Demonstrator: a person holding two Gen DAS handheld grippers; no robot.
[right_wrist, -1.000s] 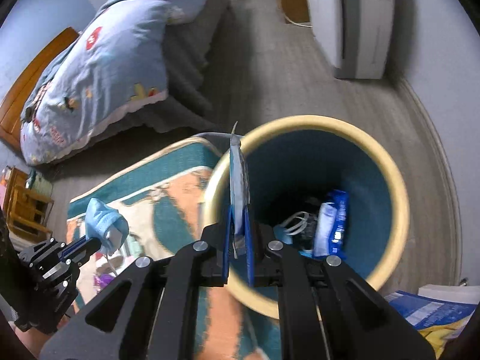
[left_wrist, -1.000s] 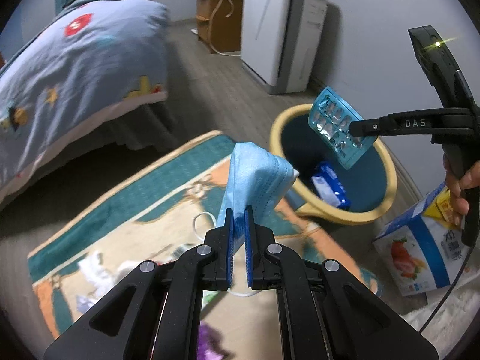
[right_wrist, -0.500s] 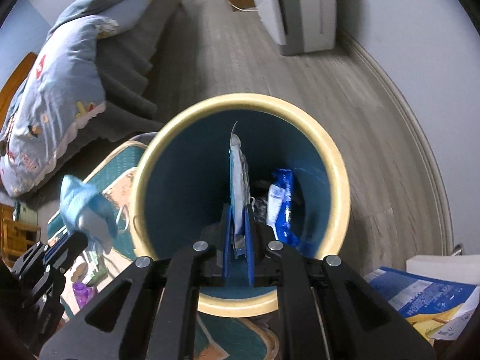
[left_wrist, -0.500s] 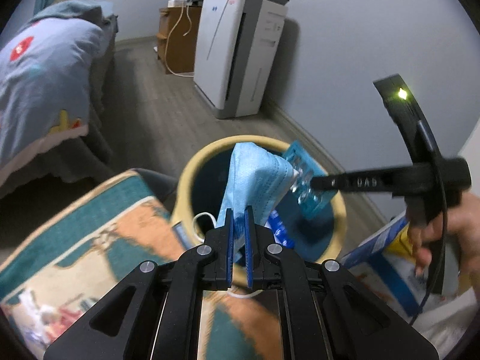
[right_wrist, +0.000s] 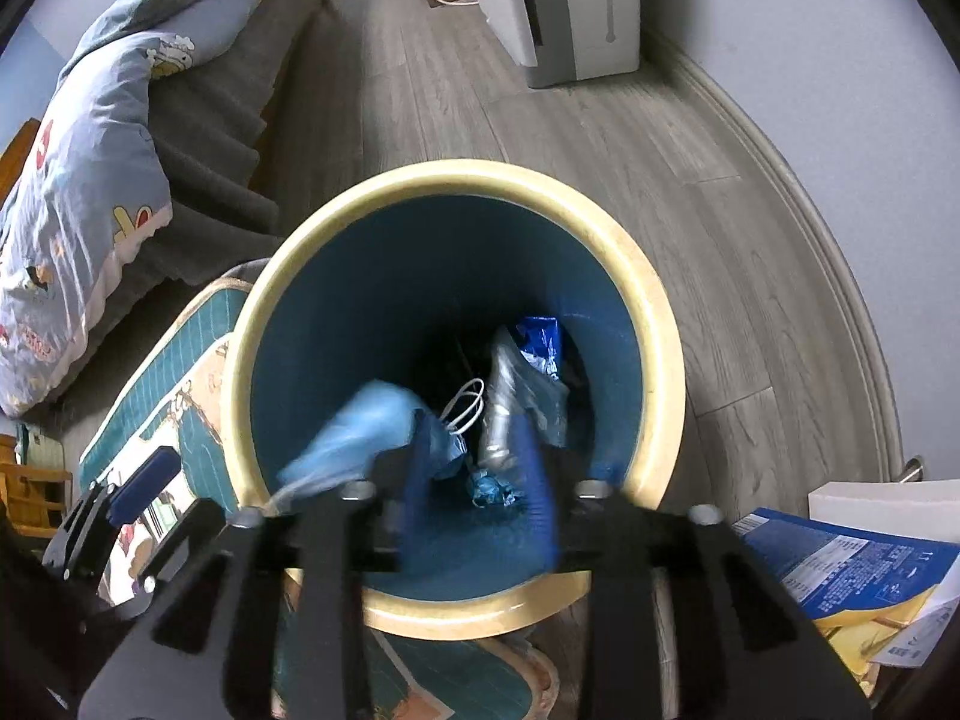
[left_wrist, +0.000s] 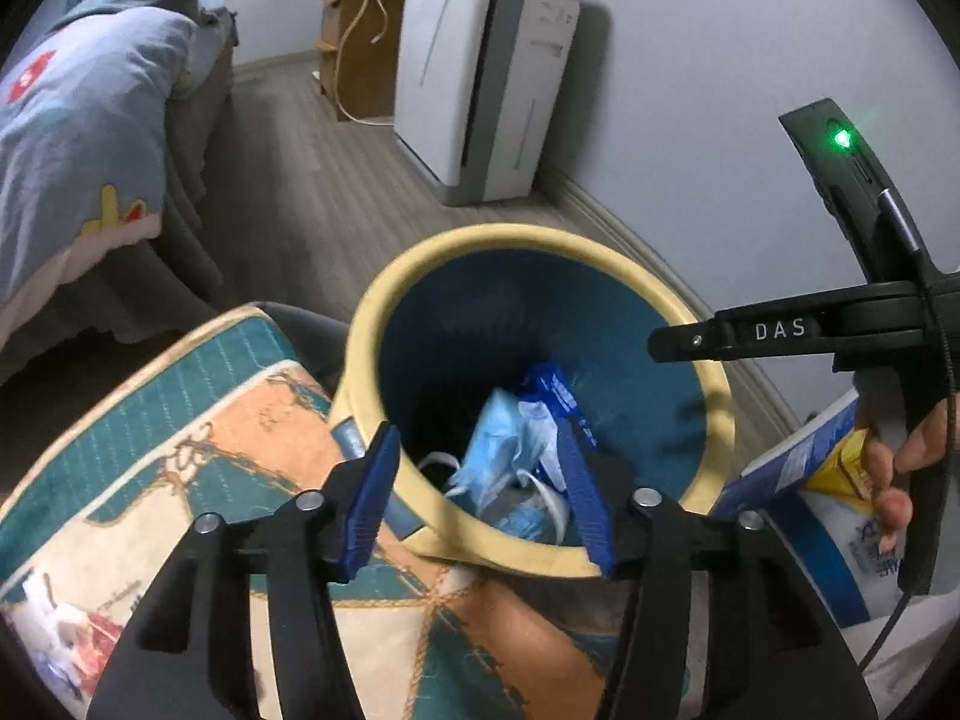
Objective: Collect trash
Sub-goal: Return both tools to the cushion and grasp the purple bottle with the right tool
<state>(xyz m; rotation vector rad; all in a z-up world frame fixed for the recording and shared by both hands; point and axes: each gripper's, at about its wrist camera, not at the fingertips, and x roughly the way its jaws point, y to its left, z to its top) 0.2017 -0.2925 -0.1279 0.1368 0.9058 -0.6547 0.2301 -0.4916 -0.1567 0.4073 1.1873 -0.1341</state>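
A: Over the bin's mouth, what are the two tools doing?

B: The left gripper (left_wrist: 480,498) has just been spreading its jaws; they stand apart with nothing between the blue pads. The right gripper (right_wrist: 477,474) has likewise just been opening, its blurred jaws apart and clear of any item.

A: And the trash?

B: The blue face mask (right_wrist: 372,432) is inside the bin (left_wrist: 714,396), blurred, near the wall on the left in the right wrist view, its white ear loop (right_wrist: 465,405) beside it. The silvery blister pack (right_wrist: 510,402) lies deeper, next to a blue-and-white wrapper (right_wrist: 543,342) at the bottom.

A: What surrounds the bin?

B: It stands on grey wood flooring (right_wrist: 600,120), its cream rim touching the edge of a patterned teal and orange rug (left_wrist: 180,420). A blue and yellow carton (right_wrist: 840,564) lies just right of it. A white appliance (left_wrist: 480,72) stands against the wall beyond, and a bed with a blue quilt (left_wrist: 72,120) is off to the left. A hand (left_wrist: 900,462) grips the right tool's handle.
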